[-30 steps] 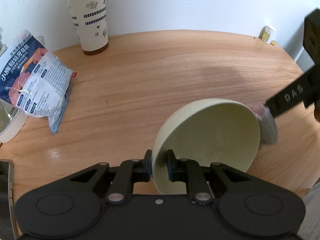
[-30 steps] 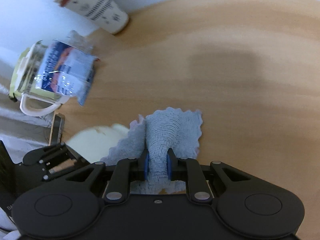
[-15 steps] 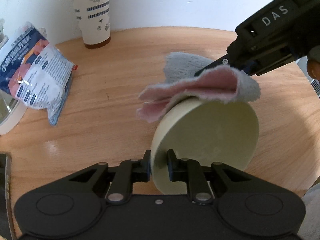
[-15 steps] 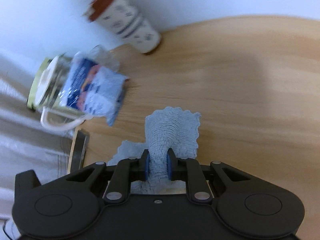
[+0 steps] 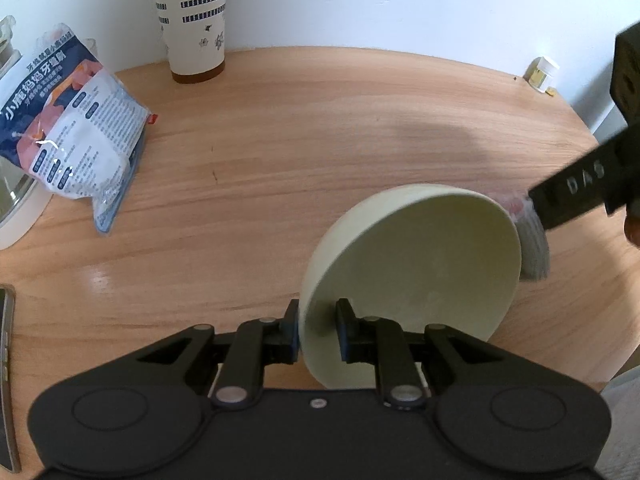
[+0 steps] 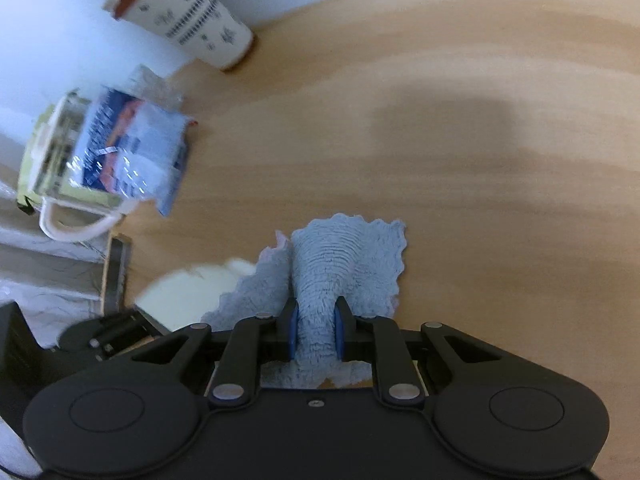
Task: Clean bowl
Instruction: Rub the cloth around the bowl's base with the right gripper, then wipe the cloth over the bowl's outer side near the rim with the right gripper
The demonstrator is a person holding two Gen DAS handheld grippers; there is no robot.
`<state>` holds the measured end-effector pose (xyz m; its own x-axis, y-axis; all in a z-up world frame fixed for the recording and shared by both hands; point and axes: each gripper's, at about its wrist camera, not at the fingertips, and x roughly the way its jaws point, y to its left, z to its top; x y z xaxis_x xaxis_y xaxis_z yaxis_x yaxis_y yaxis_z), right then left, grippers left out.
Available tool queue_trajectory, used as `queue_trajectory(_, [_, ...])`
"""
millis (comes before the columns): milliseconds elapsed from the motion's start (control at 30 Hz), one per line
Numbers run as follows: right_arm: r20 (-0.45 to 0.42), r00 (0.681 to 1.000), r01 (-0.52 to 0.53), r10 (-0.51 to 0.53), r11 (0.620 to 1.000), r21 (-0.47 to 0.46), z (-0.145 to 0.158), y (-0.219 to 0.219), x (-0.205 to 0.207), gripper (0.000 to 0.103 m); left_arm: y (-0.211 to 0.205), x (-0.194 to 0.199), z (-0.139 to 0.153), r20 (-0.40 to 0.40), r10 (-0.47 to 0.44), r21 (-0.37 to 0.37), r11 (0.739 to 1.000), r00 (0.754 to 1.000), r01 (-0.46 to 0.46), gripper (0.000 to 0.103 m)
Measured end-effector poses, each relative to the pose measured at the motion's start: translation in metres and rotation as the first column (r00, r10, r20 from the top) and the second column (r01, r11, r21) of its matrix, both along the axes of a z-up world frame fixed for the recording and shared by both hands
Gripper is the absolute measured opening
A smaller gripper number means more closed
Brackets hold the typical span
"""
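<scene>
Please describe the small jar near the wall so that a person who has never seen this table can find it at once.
On the round wooden table, look along the far edge at the white wall, to the right end, far from the tall paper cup. There stands the small jar. It is the smallest thing here, with a white lid and yellowish contents, and nothing stands close beside it.

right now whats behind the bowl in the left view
Behind the bowl, at its right edge, a strip of the cloth shows, held by the right tongs. The bowl covers the rest of the cloth.

Even bright light, fisheye-bent edges, motion blur in right view.
</scene>
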<state>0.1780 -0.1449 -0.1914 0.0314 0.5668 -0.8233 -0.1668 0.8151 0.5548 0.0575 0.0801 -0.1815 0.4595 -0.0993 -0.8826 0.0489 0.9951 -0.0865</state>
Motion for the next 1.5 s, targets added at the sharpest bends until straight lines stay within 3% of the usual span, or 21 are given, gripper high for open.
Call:
queue_trajectory(133, [0.006, 1.0, 0.019, -0.019, 1.0, 0.006, 0.007, 0.004, 0.004, 0.02, 0.002, 0.0, -0.002, -0.01, 0.007, -0.012, 1.0, 1.0, -0.007, 0.02])
queue_trajectory(333, [0.059, 0.998, 0.012, -0.018, 0.995, 0.099, 0.03, 0.022, 0.021, 0.02, 0.004, 0.0, -0.004, -0.018, 0.015, -0.025, 1.0, 1.0, -0.015, 0.02])
queue_trajectory(500, [0.096, 0.995, -0.02, 0.011, 0.995, 0.097, 0.034, 0.035, 0.02, 0.02, 0.009, 0.0, -0.006, -0.025, 0.03, -0.05, 0.998, 0.999, -0.032, 0.02])
queue_trajectory(667, [0.048, 0.998, 0.024, -0.027, 0.998, 0.056, 0.02, 0.015, 0.012, 0.02, 0.011, 0.002, -0.007, -0.028, 0.024, -0.051, 0.998, 0.999, -0.025, 0.021])
queue_trajectory(733, [-0.032, 0.998, 0.047, -0.046, 0.998, 0.03, 0.002, 0.0, 0.003, 0.02, 0.012, 0.002, -0.008, -0.029, 0.022, -0.053, 0.998, 0.999, -0.024, 0.021])
queue_trajectory(867, [-0.083, 0.996, 0.044, -0.042, 0.999, 0.016, -0.013, -0.004, -0.009, 0.02, 0.012, 0.005, -0.009, -0.038, 0.024, -0.053, 0.998, 0.999, -0.026, 0.023])
queue_trajectory(1067, [-0.027, 0.999, 0.017, -0.017, 1.0, 0.003, 0.003, 0.009, 0.001, 0.02, 0.011, 0.006, -0.009, -0.049, 0.026, -0.061, 0.998, 0.998, -0.029, 0.024])
queue_trajectory(1133, [-0.005, 0.999, 0.052, -0.052, 0.997, 0.061, 0.016, 0.009, 0.011, 0.02, 0.01, 0.005, -0.008, -0.045, 0.02, -0.054, 0.998, 0.999, -0.022, 0.023])
queue_trajectory(1233, [0.032, 0.999, 0.02, -0.024, 0.991, 0.13, 0.034, 0.023, 0.021, 0.02, 0.007, 0.006, -0.008, -0.039, 0.008, -0.042, 0.999, 0.999, -0.01, 0.023])
queue_trajectory(1367, [0.096, 0.994, -0.062, 0.052, 0.993, 0.105, 0.043, 0.047, 0.02, 0.02, 0.009, 0.006, -0.009, -0.042, 0.015, -0.05, 0.999, 0.999, -0.017, 0.023])
queue_trajectory(1500, [0.086, 0.996, -0.038, 0.03, 0.995, 0.097, 0.036, 0.038, 0.017, 0.02, 0.007, 0.007, -0.008, -0.037, 0.003, -0.049, 0.999, 0.999, -0.005, 0.023])
